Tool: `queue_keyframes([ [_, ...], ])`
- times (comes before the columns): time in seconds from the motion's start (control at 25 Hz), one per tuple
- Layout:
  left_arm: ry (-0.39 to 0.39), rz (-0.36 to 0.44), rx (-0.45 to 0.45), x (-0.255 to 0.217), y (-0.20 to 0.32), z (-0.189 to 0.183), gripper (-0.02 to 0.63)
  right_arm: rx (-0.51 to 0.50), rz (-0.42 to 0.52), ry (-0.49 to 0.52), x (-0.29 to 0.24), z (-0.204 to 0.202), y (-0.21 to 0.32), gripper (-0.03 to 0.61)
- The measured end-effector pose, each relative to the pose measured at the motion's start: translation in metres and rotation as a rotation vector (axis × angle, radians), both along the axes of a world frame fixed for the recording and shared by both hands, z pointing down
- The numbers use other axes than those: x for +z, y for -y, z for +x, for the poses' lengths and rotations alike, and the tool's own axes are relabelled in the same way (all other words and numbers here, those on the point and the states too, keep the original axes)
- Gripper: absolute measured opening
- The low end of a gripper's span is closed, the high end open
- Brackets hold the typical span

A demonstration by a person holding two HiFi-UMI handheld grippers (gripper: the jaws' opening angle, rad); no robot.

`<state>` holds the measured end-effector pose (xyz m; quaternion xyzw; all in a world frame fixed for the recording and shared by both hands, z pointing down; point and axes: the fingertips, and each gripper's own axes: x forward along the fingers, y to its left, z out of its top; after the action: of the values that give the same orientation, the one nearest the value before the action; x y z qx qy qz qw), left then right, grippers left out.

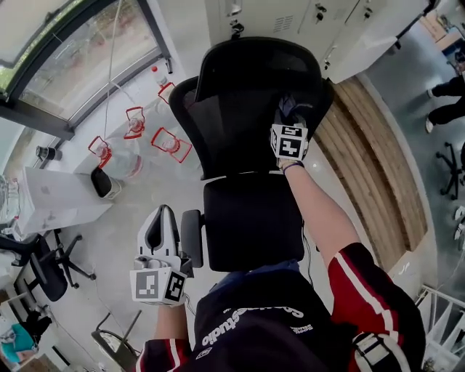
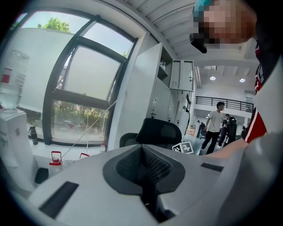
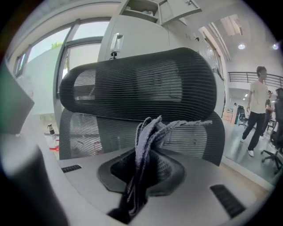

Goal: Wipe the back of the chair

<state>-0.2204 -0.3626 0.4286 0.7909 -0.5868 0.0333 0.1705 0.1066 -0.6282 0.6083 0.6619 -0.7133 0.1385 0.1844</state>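
Note:
A black mesh office chair stands in front of me, its backrest (image 1: 236,123) and headrest (image 1: 254,62) beyond the seat (image 1: 251,221). My right gripper (image 1: 291,110) is up against the backrest's right side, shut on a grey cloth (image 3: 149,132) that bunches up out of its jaws. In the right gripper view the mesh headrest (image 3: 137,86) fills the frame close ahead. My left gripper (image 1: 161,221) hangs low beside the chair's left armrest (image 1: 192,237), shut and holding nothing. In the left gripper view the chair (image 2: 157,132) is farther off.
Large water bottles with red handles (image 1: 171,142) stand on the floor left of the chair, under the window (image 1: 65,51). White lockers (image 1: 290,22) are behind it. Another chair (image 1: 43,269) is at lower left. A person (image 3: 255,110) walks on the right.

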Motion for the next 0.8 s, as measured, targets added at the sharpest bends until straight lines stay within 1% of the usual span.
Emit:
queue_keyframes([
  [0.24,0.0,-0.001,-0.036,-0.001,-0.006,-0.023,0.025,-0.115,-0.001,-0.003,0.002,-0.08,0.004,0.071],
  [0.56,0.007,-0.02,-0.091,0.004,-0.022,-0.057,0.025,-0.238,0.007,0.049,-0.001,-0.19,0.003,0.071],
  [0.8,0.009,-0.03,-0.118,0.006,-0.034,-0.078,0.025,-0.353,0.001,0.08,-0.004,-0.277,-0.004,0.071],
])
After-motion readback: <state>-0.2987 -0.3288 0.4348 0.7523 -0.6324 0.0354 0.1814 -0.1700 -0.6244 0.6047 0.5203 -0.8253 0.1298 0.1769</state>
